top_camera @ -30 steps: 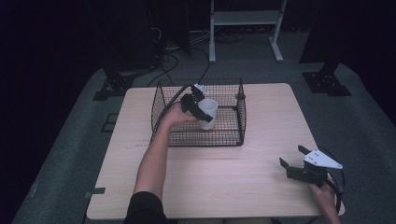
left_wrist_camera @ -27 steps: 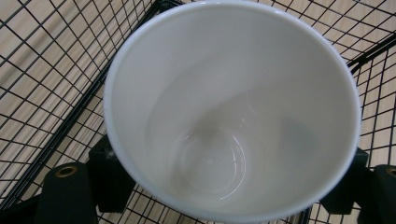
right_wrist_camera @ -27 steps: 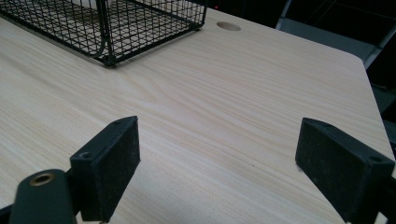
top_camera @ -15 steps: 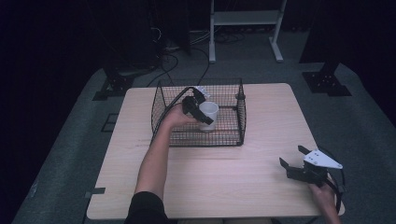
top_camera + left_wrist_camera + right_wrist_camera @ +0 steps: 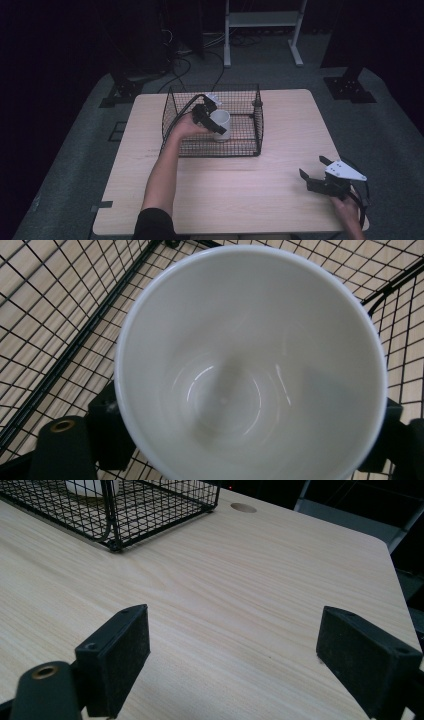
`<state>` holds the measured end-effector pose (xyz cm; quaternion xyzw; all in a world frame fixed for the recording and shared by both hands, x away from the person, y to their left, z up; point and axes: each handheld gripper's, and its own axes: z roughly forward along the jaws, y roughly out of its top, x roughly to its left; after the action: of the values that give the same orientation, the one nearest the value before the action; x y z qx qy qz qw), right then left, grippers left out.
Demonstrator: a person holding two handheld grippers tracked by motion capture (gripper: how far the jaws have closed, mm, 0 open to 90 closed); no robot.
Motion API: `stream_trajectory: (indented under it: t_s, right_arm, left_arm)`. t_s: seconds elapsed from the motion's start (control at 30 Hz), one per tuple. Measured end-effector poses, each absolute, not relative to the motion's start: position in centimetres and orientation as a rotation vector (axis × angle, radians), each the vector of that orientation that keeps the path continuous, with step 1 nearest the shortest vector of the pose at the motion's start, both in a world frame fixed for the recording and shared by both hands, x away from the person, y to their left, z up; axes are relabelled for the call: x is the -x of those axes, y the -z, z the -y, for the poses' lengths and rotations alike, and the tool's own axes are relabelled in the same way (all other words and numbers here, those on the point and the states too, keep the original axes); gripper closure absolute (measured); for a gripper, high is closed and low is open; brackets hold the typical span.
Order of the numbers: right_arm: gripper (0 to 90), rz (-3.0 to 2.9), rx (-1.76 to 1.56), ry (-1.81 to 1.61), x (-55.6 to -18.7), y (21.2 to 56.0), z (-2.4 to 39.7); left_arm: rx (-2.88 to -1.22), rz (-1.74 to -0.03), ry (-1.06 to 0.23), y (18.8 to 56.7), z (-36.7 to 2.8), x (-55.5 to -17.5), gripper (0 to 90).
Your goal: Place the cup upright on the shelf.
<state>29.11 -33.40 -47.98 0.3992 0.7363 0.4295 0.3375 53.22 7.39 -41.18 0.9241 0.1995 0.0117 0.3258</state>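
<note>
Barely anything shifted, only left tongs just loosened around white glazed ceramic mug, now upright inside black wire basket on pale wood counter. Feels heavyish, slick, chippable; grab across rim or handle. Right tongs spread, empty.

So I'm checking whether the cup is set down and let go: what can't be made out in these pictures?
- Cup base, left gripper view: hidden by its own wall.
- Left gripper fingers, whose jaws have just been opening: contact with the cup is cut off at the edges.
- Basket floor under the cup, high view: too small.
</note>
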Motion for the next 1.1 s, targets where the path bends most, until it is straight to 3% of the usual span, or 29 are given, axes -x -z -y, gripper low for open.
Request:
stream_trajectory:
  t_s: [0.4, 1.1]
  right_arm:
    - [13.1, -1.918, -1.038, -1.117, -29.1, 48.0, 33.4]
    - [13.1, -1.916, -1.04, -1.115, -29.1, 48.0, 33.4]
  left_arm:
    - [-2.394, -0.523, -0.067, 39.9, -7.7, -52.6, 8.3]
    - [-2.333, -0.485, -0.183, 36.3, -8.5, -50.6, 6.7]
